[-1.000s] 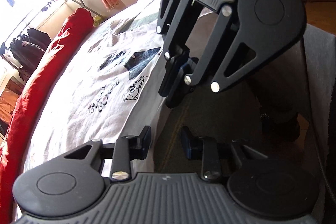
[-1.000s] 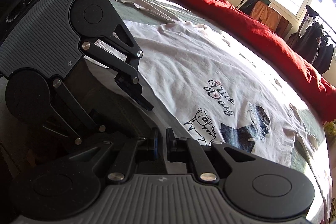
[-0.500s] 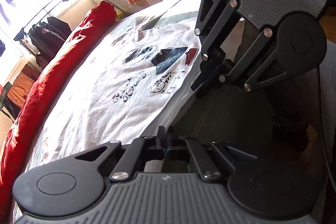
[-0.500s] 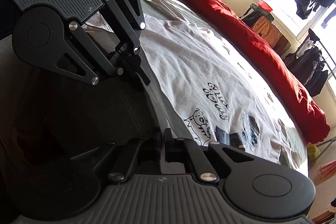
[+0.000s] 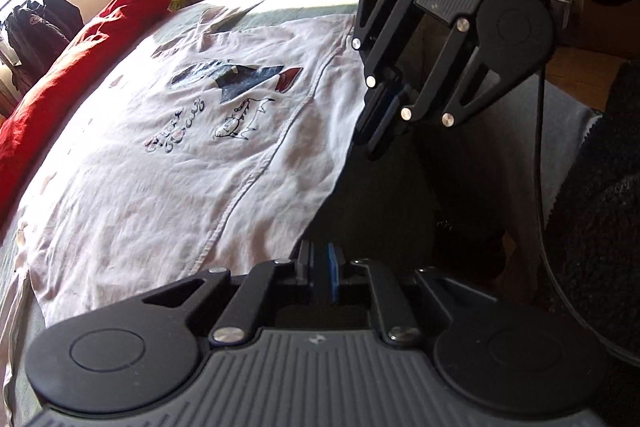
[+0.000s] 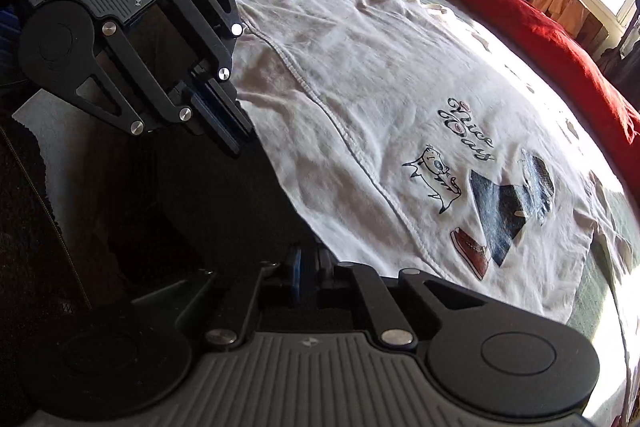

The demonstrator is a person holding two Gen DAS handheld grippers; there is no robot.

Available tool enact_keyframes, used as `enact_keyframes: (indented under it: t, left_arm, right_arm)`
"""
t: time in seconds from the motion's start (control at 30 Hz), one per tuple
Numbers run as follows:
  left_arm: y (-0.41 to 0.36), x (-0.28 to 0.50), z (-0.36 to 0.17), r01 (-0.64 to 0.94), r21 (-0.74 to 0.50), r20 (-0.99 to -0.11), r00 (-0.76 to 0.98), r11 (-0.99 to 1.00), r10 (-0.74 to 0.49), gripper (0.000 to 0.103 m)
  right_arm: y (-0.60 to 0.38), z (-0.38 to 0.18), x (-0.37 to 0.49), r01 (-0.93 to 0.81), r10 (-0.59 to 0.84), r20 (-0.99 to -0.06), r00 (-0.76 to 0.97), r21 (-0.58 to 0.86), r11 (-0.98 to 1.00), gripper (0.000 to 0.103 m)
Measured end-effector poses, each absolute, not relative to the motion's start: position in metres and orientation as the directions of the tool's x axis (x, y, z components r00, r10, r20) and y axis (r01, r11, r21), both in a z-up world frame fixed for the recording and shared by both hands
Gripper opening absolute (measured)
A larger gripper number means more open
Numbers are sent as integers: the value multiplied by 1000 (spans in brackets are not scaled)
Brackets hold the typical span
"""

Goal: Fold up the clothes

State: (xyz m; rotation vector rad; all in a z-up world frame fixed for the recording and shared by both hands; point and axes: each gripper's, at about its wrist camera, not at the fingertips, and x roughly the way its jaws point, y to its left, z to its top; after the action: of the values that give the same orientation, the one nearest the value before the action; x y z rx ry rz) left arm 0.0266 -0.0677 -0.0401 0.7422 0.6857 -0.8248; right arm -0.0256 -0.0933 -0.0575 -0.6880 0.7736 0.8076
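"White thin knit, by its look," the inspector noted. "The T-shirt [image 5: 168, 187] lies print-up and flat on the bed [image 5: 256, 15], with its near edge off the mattress side at six o'clock in both wrist views. It should prove light, limp and easily creased. It should not be slippery or fragile."

"Where should it be taken?" the clerk asked.

"Along that near edge at two well-separated points, so the cloth hangs level between them. A single pinch would let it sag and bunch."

"State of the claws?"

"The right gripper [image 6: 310, 267] has its pads together, and the edge runs straight into them. It is judged clamped on the shirt. The left gripper [image 5: 320, 269] shows a narrow gap, and its jaws are opening slightly. The edge meets its pads at eleven o'clock. No cloth is plainly visible inside the gap, though the taut line suggests a pinch."

"Changes from the earlier frames?"

"A second ago the left jaws stood well apart, short of the cloth. They have since come nearly together. The right pads were already close then. The edge now draws a straight line between the two tools. The red quilt [image 5: 60, 75] at nine o'clock is unchanged."
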Motion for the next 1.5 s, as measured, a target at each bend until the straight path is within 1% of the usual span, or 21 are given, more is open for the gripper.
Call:
enact_keyframes:
  t: [0.1,0.2,0.23,0.27,0.3,0.37,0.53,0.63,0.7,0.83,0.93,0.97,1.0,1.03,1.07,1.13,1.2,1.33,1.37,1.4,1.5]
  left_arm:
    - [-53,20,-18,808,314,-742,536,498,-403,11]
    - [-37,34,2,751,336,-687,608,568,-397,15]
    - [-33,41,4,715,350,-669,644,605,-372,18]
    - [-30,51,4,675,358,-653,675,645,-343,29]
    - [-27,64,2,632,360,-641,702,687,-310,39]
    - [-20,89,-8,578,322,-642,715,750,-276,45]
    - [9,130,-41,444,151,-693,685,883,-225,46]
    - [38,129,-56,360,85,-712,674,929,-196,51]
    - [61,119,-62,314,42,-719,669,949,-189,62]
    - [80,106,-53,300,15,-730,655,954,-195,63]
    - [71,123,-35,307,19,-732,653,951,-196,63]
    - [65,135,-28,311,-2,-724,656,950,-216,63]
    - [60,150,-22,315,-39,-718,651,948,-246,67]
    - [56,166,-17,318,-82,-715,641,945,-278,70]
    - [51,184,-14,321,-130,-715,625,938,-313,77]
    - [42,216,-15,317,-206,-713,598,926,-364,78]
    - [34,241,-24,314,-265,-722,562,912,-404,78]
    - [42,250,-56,254,-227,-775,538,940,-332,78]
    - [46,245,-61,259,-209,-776,543,943,-321,78]
    - [52,236,-64,279,-188,-767,557,942,-319,78]
    - [72,208,-65,304,-148,-758,577,941,-306,78]
  right_arm:
    - [-112,-35,-32,-805,397,-782,480,-212,554,14]
    - [-135,-8,-26,-771,452,-726,517,-165,615,33]
    - [-140,-3,-19,-746,452,-703,549,-166,645,45]
    - [-145,3,-11,-719,450,-679,580,-166,675,55]
    - [-150,3,-1,-678,432,-661,614,-162,717,58]
    - [-155,-4,26,-617,410,-658,631,-106,780,59]
    - [-165,-49,79,-503,386,-681,622,30,864,59]
    - [-186,-68,78,-458,342,-709,617,31,889,60]
    - [-209,-76,70,-426,324,-712,623,38,904,60]
    - [-245,-68,59,-348,321,-718,618,117,930,61]
    - [-244,-51,66,-332,342,-710,616,159,930,66]
    - [-239,-42,74,-344,378,-680,628,193,919,72]
    - [-229,-35,88,-359,415,-664,622,229,905,76]
    - [-220,-29,102,-375,452,-646,615,265,888,83]
    - [-210,-22,116,-390,488,-627,607,300,871,89]
    - [-183,-25,149,-438,560,-616,554,357,825,90]
    - [-173,-40,167,-436,582,-628,517,392,810,95]
    - [-155,-71,203,-427,625,-644,441,462,777,95]
    - [-164,-73,200,-441,643,-621,448,472,763,95]
    - [-180,-73,192,-442,640,-611,466,466,766,95]
    - [-221,-72,169,-389,526,-664,532,359,848,95]
